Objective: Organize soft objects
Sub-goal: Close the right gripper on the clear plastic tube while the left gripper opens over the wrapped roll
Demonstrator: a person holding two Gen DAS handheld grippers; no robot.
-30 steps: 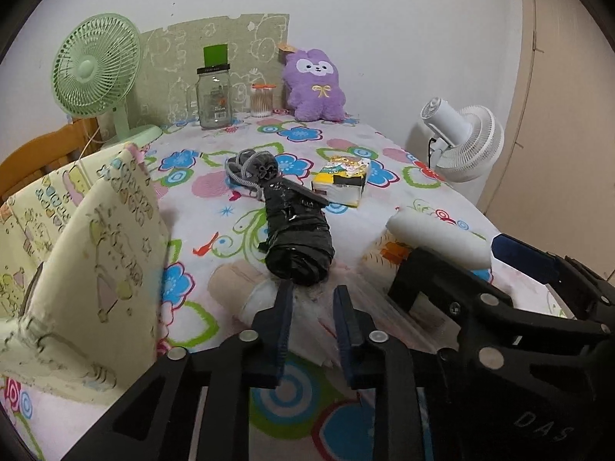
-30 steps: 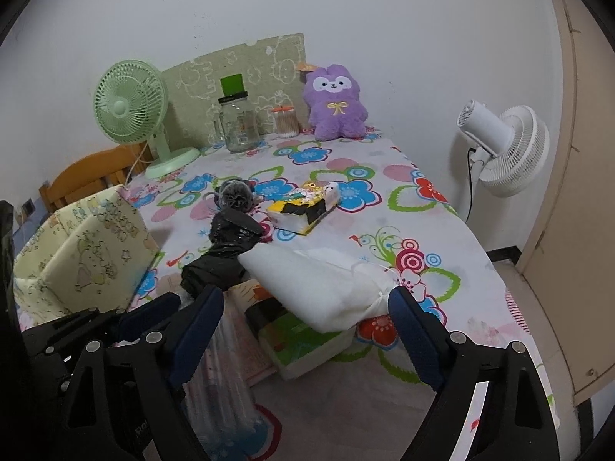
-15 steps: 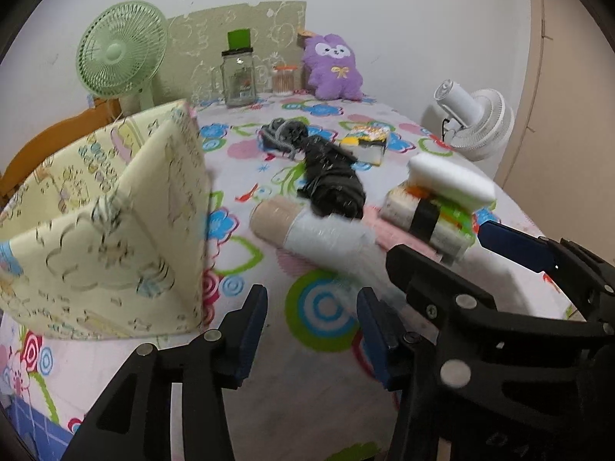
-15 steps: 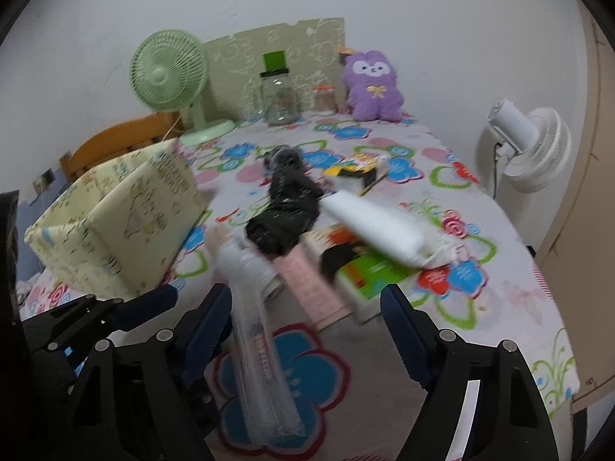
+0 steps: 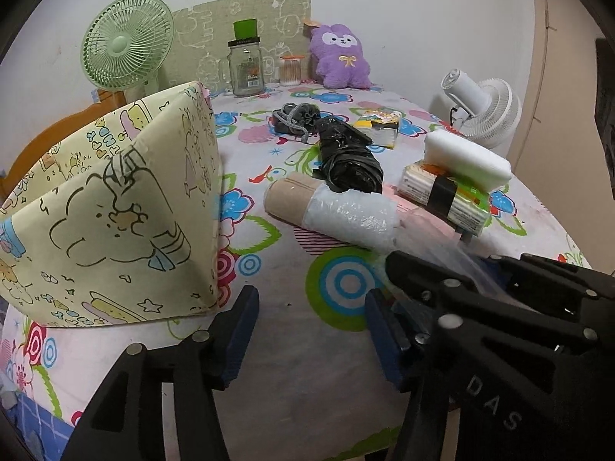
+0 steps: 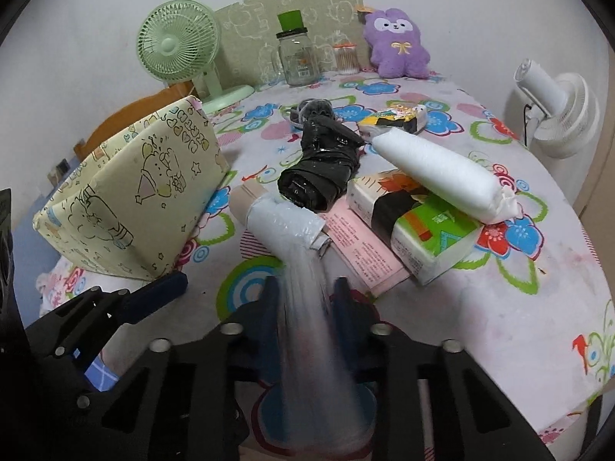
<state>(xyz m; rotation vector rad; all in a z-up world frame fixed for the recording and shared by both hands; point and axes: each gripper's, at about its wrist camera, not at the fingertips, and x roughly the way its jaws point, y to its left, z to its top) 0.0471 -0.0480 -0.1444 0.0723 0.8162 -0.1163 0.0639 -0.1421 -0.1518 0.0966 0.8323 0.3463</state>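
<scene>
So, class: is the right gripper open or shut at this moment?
Shut. The right gripper has its blue pads pressed against both sides of a clear plastic bag trailing from the roll.

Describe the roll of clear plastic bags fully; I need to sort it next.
The roll of clear plastic bags lies on its side on the floral tablecloth, a tan cardboard core wrapped in crinkled translucent film. Its far side touches the black bundle. A loose tail runs toward the camera, pinched in the right gripper.

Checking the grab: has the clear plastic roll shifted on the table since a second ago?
Yes. The clear plastic roll lay beside the black bundle; its loose end now trails nearer, between the right gripper fingers.
</scene>
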